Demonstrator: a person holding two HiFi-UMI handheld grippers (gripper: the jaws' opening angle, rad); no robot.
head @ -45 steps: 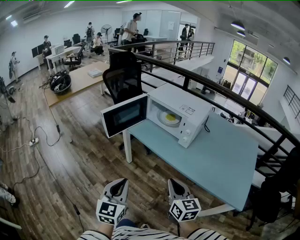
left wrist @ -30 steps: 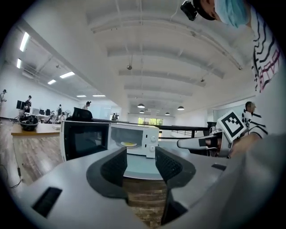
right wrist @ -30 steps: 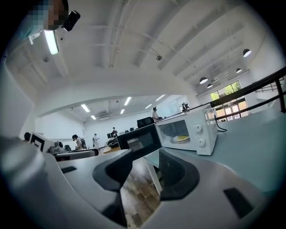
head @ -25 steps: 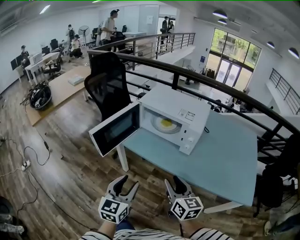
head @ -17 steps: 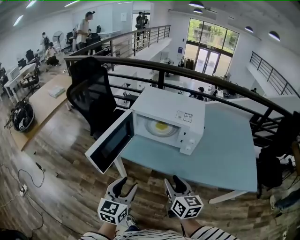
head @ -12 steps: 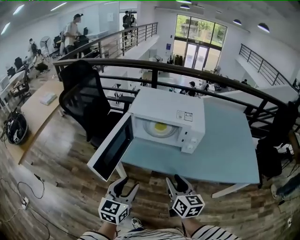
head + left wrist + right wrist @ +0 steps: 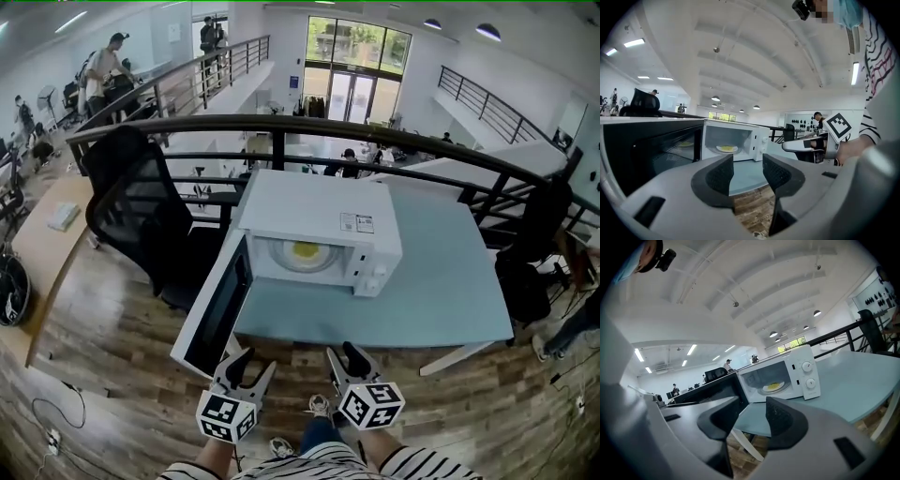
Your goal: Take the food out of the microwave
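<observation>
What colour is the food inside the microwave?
Yellow. The food lies inside the open microwave; the head view shows it best.

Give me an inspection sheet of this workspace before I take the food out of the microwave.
Surface: light blue table, carrying only the microwave.
Job's things: microwave door open; yellow food on a plate inside.
Clutter: nothing seen.
Grippers: left gripper and right gripper open, empty, short of the table.
Cables: thin cable on the floor, far left.
Surroundings: black office chair beside the table, black railing behind.
</observation>
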